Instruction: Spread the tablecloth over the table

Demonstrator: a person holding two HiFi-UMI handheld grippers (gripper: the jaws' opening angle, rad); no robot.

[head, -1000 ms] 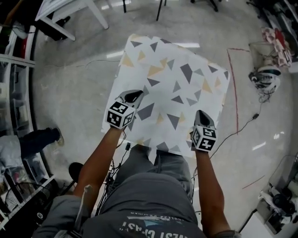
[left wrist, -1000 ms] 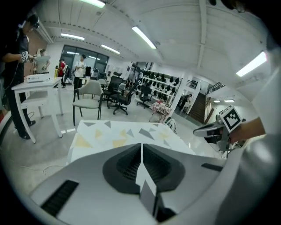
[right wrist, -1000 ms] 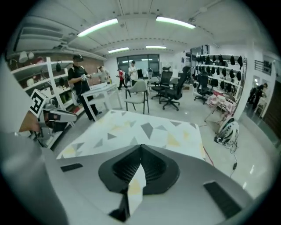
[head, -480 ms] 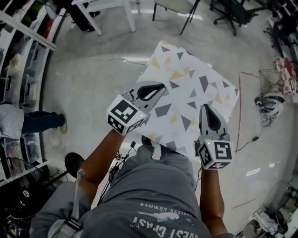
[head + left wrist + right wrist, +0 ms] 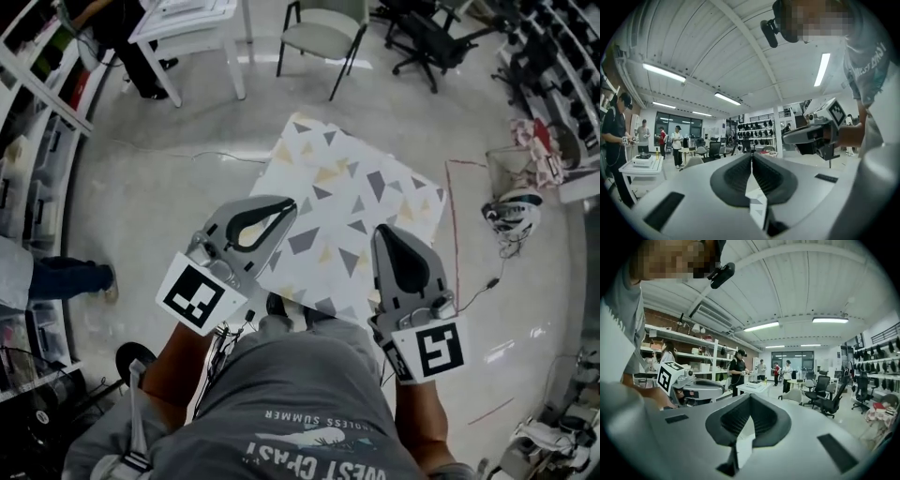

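The tablecloth [image 5: 349,202] is white with grey and tan triangles. It stretches away from me above the floor, and what lies under it is hidden. My left gripper [image 5: 281,202] is shut on the cloth's near left edge, raised high and close to my chest. A strip of the cloth [image 5: 757,201] shows pinched between its closed jaws in the left gripper view. My right gripper [image 5: 382,231] is shut on the near right edge, at about the same height. The same cloth [image 5: 743,446] hangs below its closed jaws in the right gripper view. Each gripper view shows the other gripper beside it.
A grey chair [image 5: 328,37] and a white table [image 5: 187,23] stand beyond the cloth, with office chairs [image 5: 422,37] further right. Shelving [image 5: 33,112] lines the left side, with a person's legs [image 5: 66,277] beside it. Red floor tape [image 5: 457,234] and cabled gear [image 5: 511,211] lie to the right.
Both grippers have risen towards my head with the cloth's near edge, and they look larger. The head view has tipped forward, and more of the room beyond the cloth shows.
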